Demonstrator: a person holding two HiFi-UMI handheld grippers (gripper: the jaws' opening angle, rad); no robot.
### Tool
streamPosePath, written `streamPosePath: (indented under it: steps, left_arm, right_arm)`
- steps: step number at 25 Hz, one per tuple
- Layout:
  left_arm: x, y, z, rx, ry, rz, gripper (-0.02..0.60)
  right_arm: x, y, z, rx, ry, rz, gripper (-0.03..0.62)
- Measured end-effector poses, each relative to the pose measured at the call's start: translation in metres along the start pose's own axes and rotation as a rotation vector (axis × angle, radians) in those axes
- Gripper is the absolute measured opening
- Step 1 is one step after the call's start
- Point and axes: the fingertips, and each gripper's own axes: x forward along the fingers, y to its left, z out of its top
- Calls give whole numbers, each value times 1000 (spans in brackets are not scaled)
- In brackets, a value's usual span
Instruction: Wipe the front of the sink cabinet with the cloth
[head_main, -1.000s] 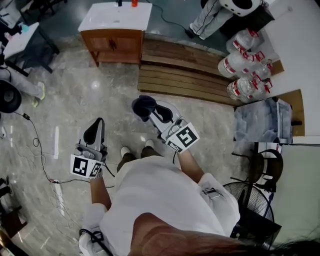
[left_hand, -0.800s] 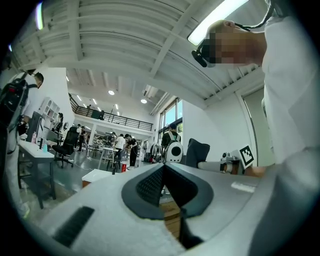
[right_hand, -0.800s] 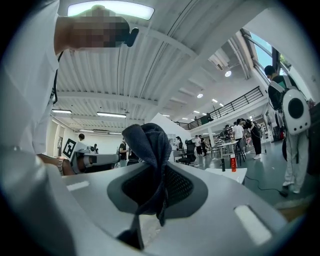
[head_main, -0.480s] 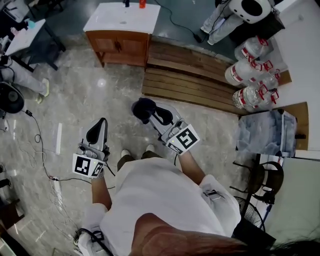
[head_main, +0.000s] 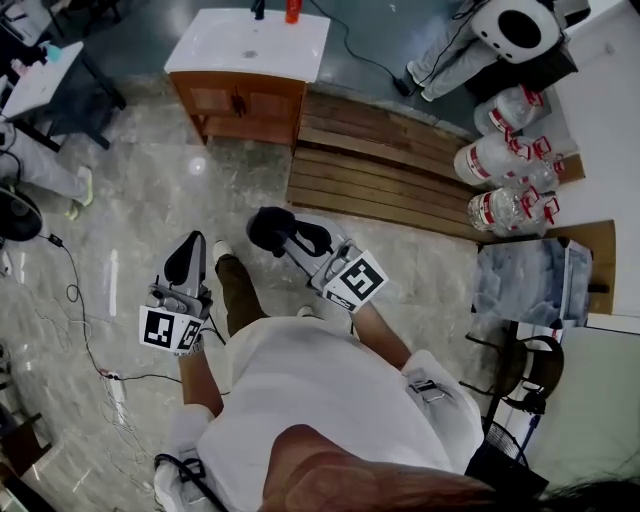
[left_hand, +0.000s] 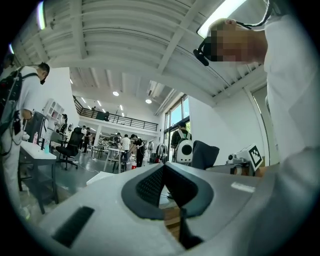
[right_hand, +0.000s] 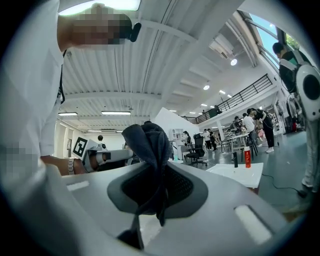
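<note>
Cloth (head_main: 264, 224), dark and bunched, clamped between the jaws of the right gripper (head_main: 286, 233) at frame centre. Left gripper (head_main: 188, 254): jaws together, empty. Sink cabinet (head_main: 240, 102) at upper centre, well apart from both.

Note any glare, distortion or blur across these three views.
Head view: sharp, with one glare spot on the floor before the sink cabinet. Left gripper view: fisheye, dark corners, blown-out ceiling light. Right gripper view: same fisheye; cloth in focus.
</note>
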Motion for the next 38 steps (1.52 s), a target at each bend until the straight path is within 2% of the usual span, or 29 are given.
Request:
streamPosePath:
  steps: [4, 7, 10, 13, 19, 23, 26, 29, 34, 38]
  left_arm:
    - [37, 104, -4, -14, -4, -27, -2]
    - [71, 188, -4, -43, 20, -77, -2]
    - [98, 249, -3, -35, 55, -140, -2]
    - [120, 297, -2, -37, 64, -168, -2]
    - [153, 334, -4, -55, 83, -167, -2]
    - [164, 366, -23, -86, 96, -108, -2]
    - [165, 364, -47, -112, 107, -61, -2]
    - [158, 365, -76, -140, 129, -17, -2]
    - [149, 398, -116, -172, 110, 34, -2]
    - [130, 420, -163, -194, 149, 59, -2]
  right_arm:
    - [99, -35, -17, 4, 38, -18, 75]
    - [183, -70, -20, 23, 54, -63, 75]
    - [250, -96, -17, 40, 33, -114, 75]
    - [294, -120, -16, 46, 14, -163, 75]
    - [323, -174, -27, 73, 18, -249, 75]
    - [357, -223, -59, 93, 51, -270, 75]
    - [373, -258, -91, 70, 72, -262, 75]
    - [403, -286, -132, 42, 105, -252, 75]
    - [483, -324, -233, 20, 167, -249, 75]
    - [552, -350, -303, 7, 170, -216, 74]
